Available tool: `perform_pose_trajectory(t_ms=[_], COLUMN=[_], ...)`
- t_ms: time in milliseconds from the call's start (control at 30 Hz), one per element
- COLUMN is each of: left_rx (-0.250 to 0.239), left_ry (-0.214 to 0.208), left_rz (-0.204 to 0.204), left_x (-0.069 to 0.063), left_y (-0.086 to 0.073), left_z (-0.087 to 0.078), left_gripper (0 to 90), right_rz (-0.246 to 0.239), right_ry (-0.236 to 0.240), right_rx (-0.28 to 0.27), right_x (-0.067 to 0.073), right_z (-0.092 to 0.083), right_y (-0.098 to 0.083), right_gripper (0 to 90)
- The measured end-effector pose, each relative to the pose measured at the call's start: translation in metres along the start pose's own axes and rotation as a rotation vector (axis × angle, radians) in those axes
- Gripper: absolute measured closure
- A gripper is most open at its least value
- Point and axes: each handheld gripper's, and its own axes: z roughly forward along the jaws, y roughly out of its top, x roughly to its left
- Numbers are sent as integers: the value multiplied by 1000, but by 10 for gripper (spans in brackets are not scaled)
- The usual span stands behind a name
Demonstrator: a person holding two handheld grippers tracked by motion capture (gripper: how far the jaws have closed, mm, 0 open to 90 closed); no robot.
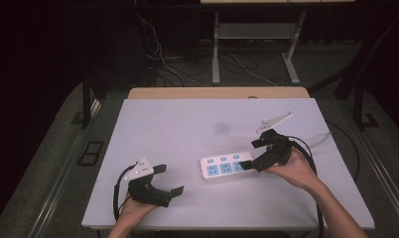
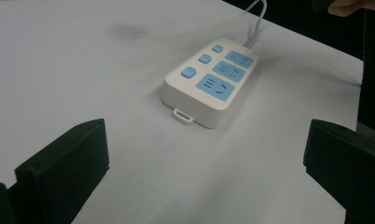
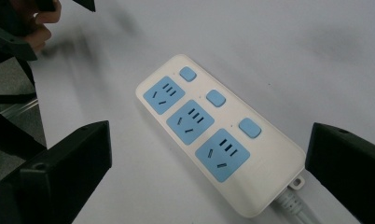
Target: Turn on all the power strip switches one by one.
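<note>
A white power strip (image 1: 226,166) with three blue sockets and three blue buttons lies flat near the middle of the white table (image 1: 187,124). My right gripper (image 1: 251,153) is open, its jaws standing on either side of the strip's cabled right end. The right gripper view shows the strip (image 3: 213,130) running between the gripper's (image 3: 209,158) wide jaws, with its cable (image 3: 293,205) leaving at the bottom. My left gripper (image 1: 168,179) is open and holds nothing, a short way left of the strip. From the left gripper (image 2: 204,158), the strip (image 2: 209,81) lies ahead and apart.
The strip's white cable (image 2: 255,18) runs off the table's right side. A faint grey smudge (image 1: 221,127) marks the table behind the strip. A wooden edge (image 1: 217,92) borders the far side. Beyond it, a desk frame (image 1: 257,44) and loose cables sit on the dark floor.
</note>
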Motion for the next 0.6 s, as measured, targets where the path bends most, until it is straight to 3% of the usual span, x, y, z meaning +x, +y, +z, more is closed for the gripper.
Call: perform_pose_trajectory(t_ms=[600], left_rx=[0], left_ry=[-9], left_rz=[10], left_x=[0], left_y=[0], left_z=[0], left_gripper=[0], right_rz=[-3], right_ry=[6], right_rx=[36], right_x=[-13], right_z=[21], right_y=[7], right_gripper=[27])
